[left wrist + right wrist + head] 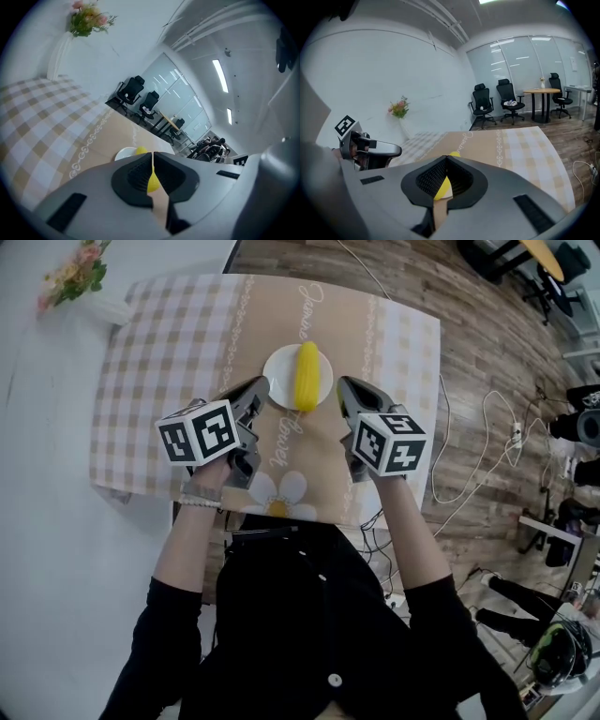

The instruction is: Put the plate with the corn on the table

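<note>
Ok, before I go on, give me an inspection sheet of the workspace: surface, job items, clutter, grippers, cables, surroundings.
Surface: table covered by a checked and beige cloth.
Job's things: white plate with the corn lying on it, resting on the cloth mid-table.
Clutter: nothing seen on the cloth; flowers stand past the far left corner.
Grippers: left gripper and right gripper, tongs shut on nothing, one at each side of the plate.
Cables: white cable looped on the floor at the right.
Surroundings: wood floor, office chairs, glass wall.
</note>
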